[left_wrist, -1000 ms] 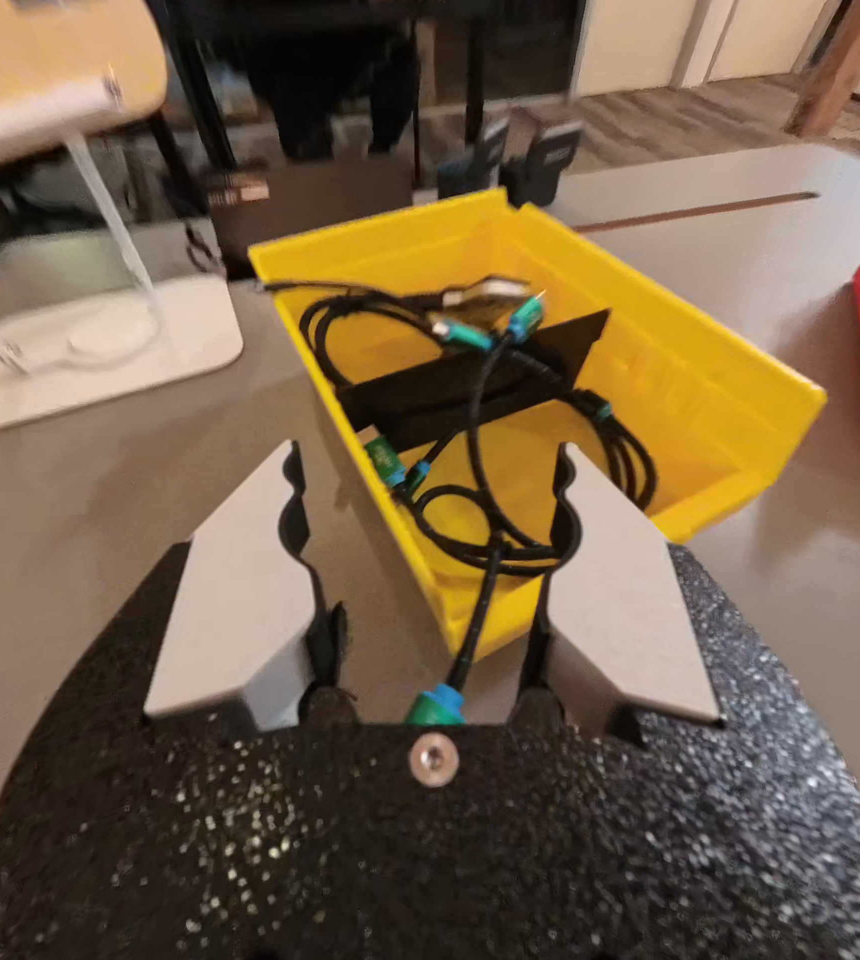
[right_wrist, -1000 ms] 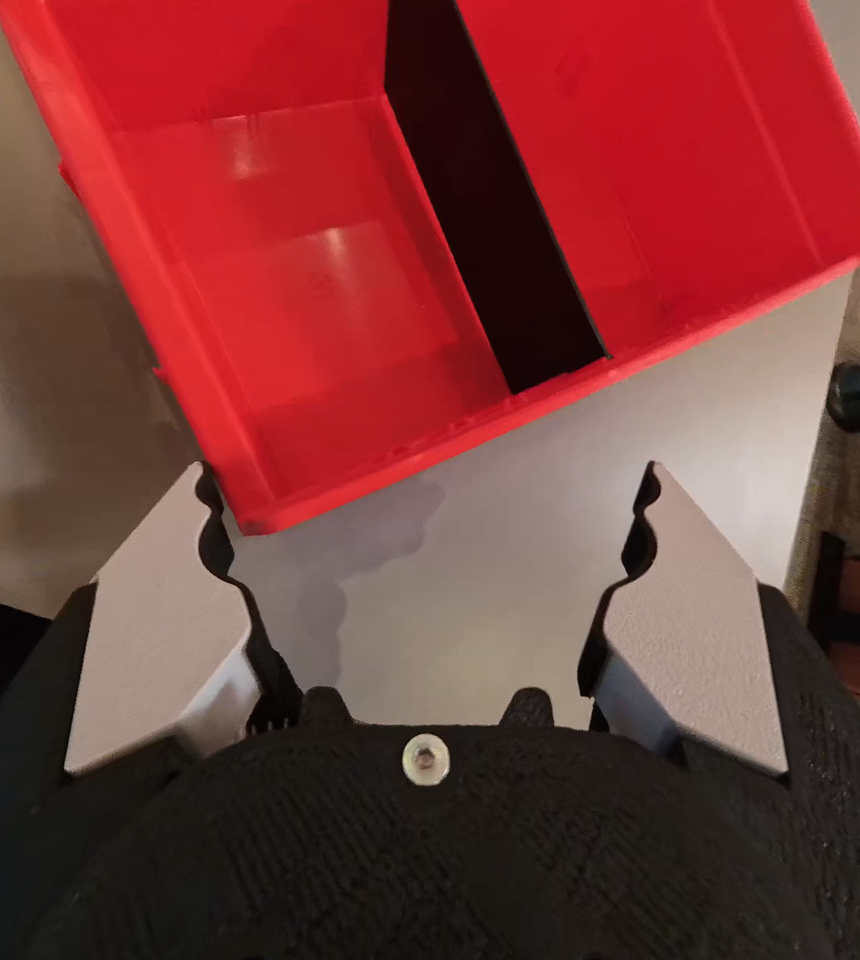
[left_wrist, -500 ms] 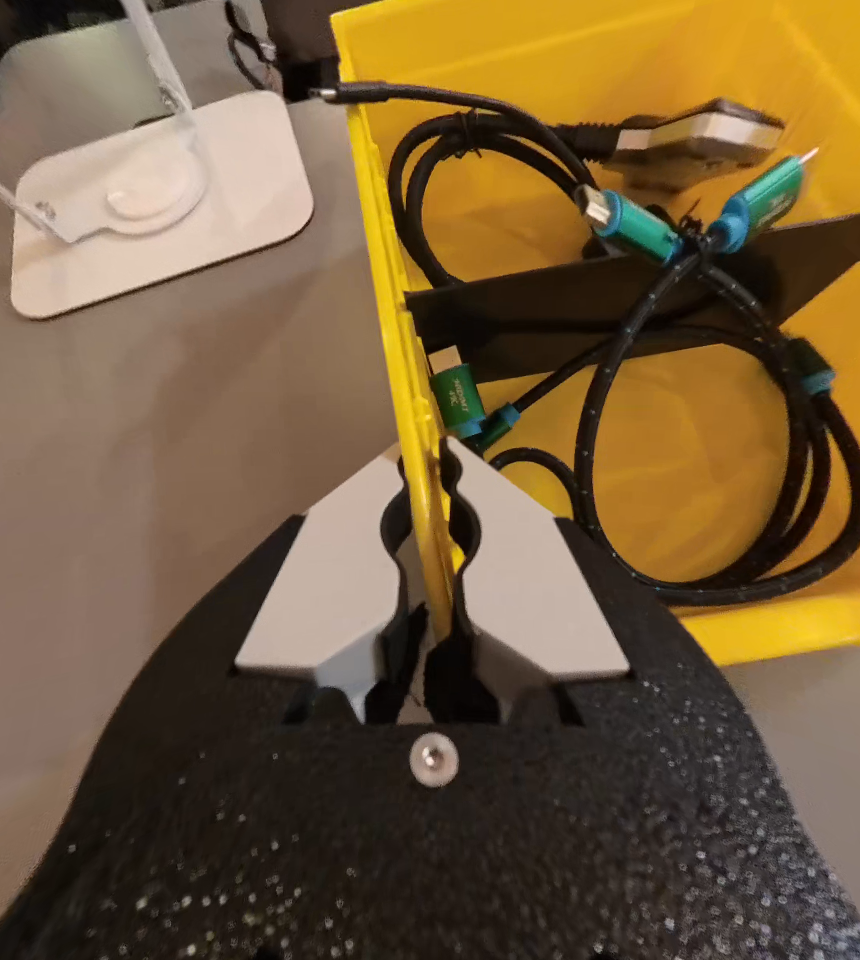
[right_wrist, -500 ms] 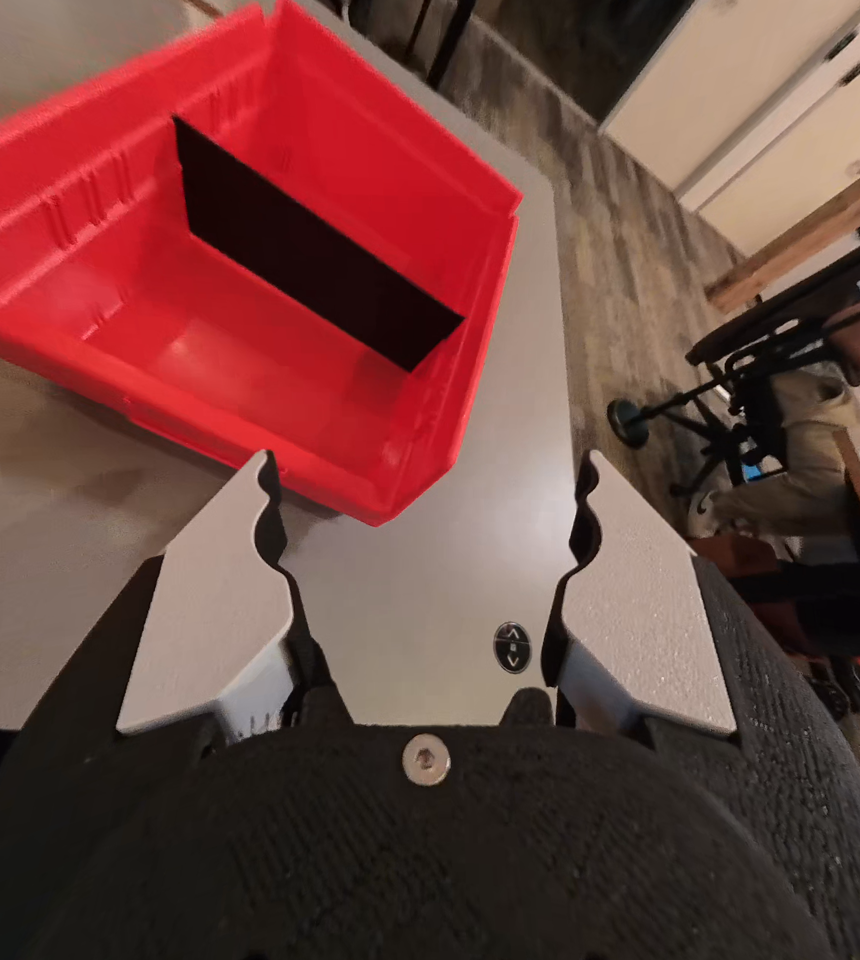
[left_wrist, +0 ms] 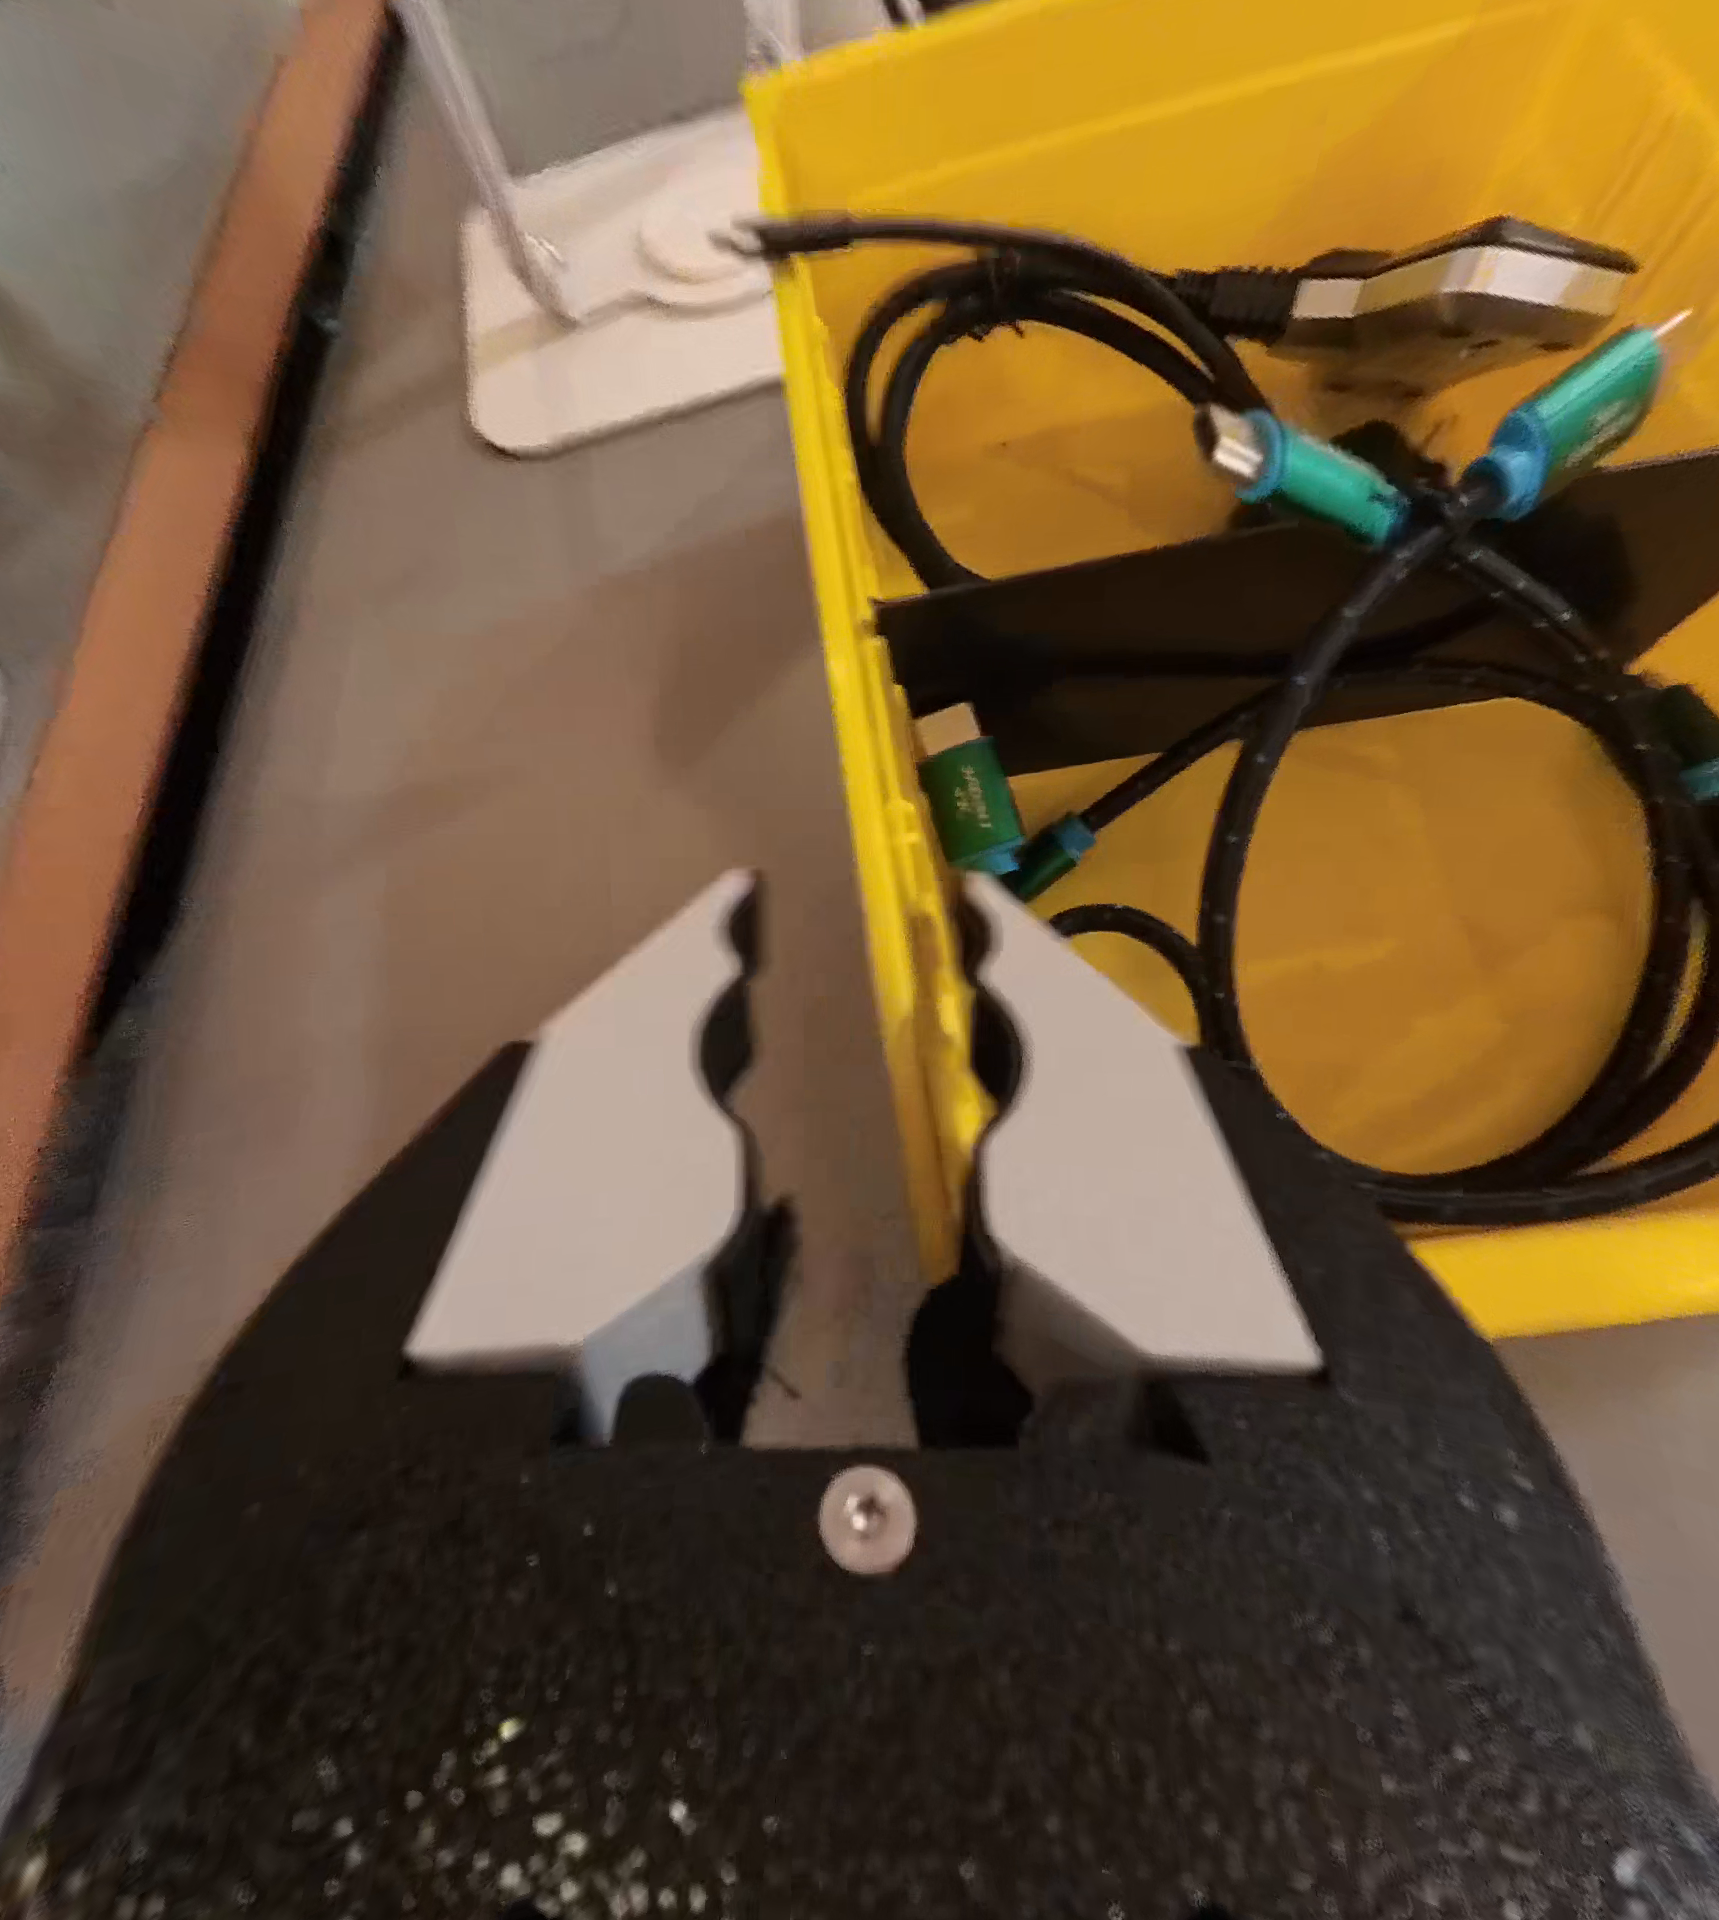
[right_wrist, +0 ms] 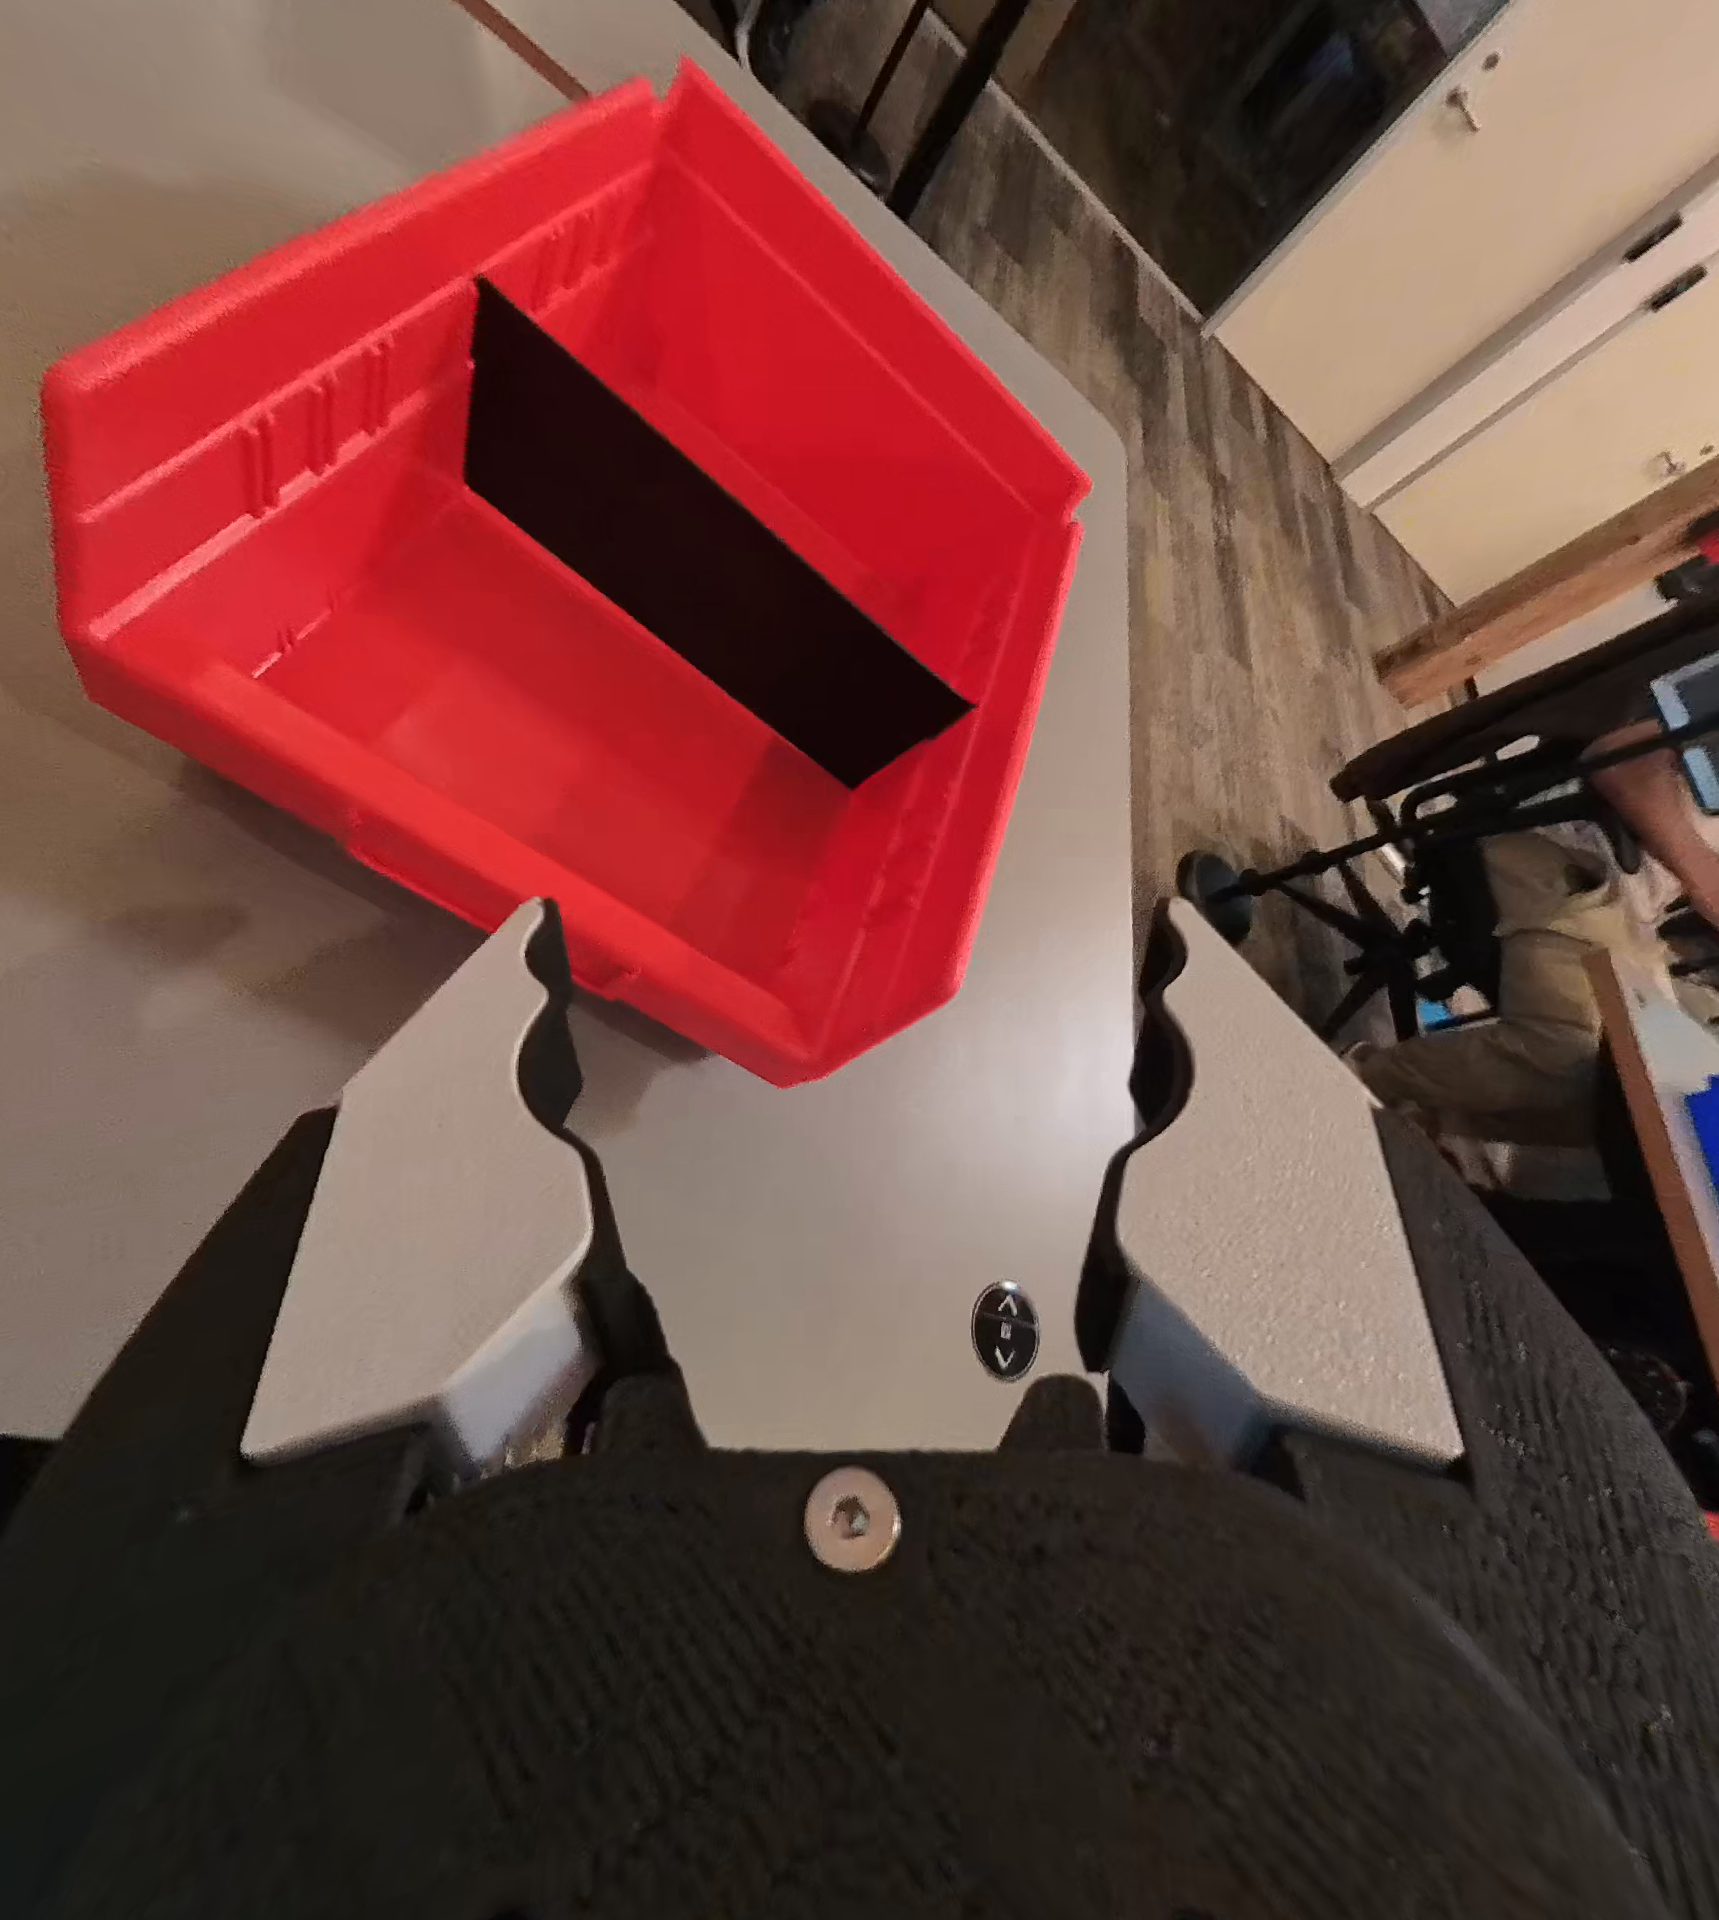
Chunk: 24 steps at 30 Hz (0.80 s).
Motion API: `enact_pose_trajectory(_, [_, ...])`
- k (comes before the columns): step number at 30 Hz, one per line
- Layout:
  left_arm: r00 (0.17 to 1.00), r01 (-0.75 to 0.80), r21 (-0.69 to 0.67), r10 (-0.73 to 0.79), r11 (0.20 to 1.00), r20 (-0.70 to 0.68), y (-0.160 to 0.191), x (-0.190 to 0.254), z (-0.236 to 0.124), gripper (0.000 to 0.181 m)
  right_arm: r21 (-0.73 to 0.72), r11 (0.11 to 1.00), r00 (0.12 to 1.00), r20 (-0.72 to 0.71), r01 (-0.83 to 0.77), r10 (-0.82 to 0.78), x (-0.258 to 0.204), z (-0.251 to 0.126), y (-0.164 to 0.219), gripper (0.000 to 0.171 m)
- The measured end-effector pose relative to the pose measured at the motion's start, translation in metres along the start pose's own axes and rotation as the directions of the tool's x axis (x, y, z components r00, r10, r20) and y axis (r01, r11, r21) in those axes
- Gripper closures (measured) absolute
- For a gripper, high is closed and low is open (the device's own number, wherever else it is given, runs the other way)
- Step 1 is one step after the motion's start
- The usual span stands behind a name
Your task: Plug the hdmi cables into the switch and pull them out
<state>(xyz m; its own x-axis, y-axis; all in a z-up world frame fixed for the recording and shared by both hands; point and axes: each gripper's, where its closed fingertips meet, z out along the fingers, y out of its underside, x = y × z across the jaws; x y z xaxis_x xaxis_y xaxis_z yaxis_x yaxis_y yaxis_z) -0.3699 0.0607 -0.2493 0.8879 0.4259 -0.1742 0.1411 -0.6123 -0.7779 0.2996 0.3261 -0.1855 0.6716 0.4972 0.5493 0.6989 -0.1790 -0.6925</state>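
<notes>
Black braided hdmi cables with teal-green metal plug shells lie coiled in a yellow plastic bin split by a black divider panel. Their loops fill the near compartment and cross over the divider; two plugs rest on its top edge, pointing up and outward, while a third plug leans against the bin's left wall, pointing away. A small silver-and-black switch box sits in the far compartment, its long axis running left to right. The left gripper straddles the bin's left wall, fingers spread, the right finger touching it. The right gripper hangs spread wide above the grey table near its right edge, before a red plastic bin.
</notes>
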Motion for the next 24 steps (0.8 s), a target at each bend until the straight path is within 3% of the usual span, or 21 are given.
enact_pose_trajectory(3, [0.982,-0.18,0.196,0.164,0.964,0.096,-0.042,0.003,-0.033,0.109,0.085,0.996,1.0,-0.005,0.017,-0.016,-0.005,-0.005,-0.025,0.064])
enact_pose_trajectory(5, [0.95,-0.31,0.35,0.306,0.884,0.068,-0.085,0.033,-0.052,0.112,0.2,0.98,1.0,-0.005,0.003,-0.002,-0.01,-0.013,-0.057,0.068])
enact_pose_trajectory(7, [0.85,-0.5,0.402,0.524,0.767,0.056,-0.115,0.069,-0.055,0.115,0.346,0.938,1.0,0.006,0.001,-0.004,-0.023,-0.021,-0.101,0.074])
enact_pose_trajectory(9, [0.666,-0.705,0.377,0.743,0.601,0.063,-0.129,0.099,-0.037,0.114,0.48,0.877,1.0,0.026,-0.001,-0.013,-0.041,-0.029,-0.144,0.081])
enact_pose_trajectory(11, [0.417,-0.865,0.343,0.904,0.366,0.088,-0.134,0.121,-0.008,0.115,0.558,0.829,0.997,0.068,-0.006,-0.039,-0.065,-0.032,-0.176,0.083])
enact_pose_trajectory(13, [0.184,-0.946,0.297,0.971,0.133,0.15,-0.139,0.128,0.021,0.127,0.586,0.81,0.993,0.089,0.015,-0.082,-0.087,-0.029,-0.194,0.084])
enact_pose_trajectory(14, [0.119,-0.96,0.269,0.985,0.082,0.124,-0.137,0.129,0.036,0.125,0.583,0.812,0.989,0.089,0.042,-0.115,-0.096,-0.026,-0.196,0.084])
enact_pose_trajectory(18, [0.035,-0.95,0.307,0.998,0.052,-0.058,-0.128,0.137,0.07,0.124,0.519,0.847,0.985,0.048,0.117,-0.166,-0.1,-0.004,-0.185,0.085])
enact_pose_trajectory(24, [-0.074,-0.961,0.277,0.962,0.001,-0.263,-0.106,0.137,0.105,0.117,0.495,0.868,0.993,0.086,0.026,-0.079,-0.081,0.007,-0.172,0.085])
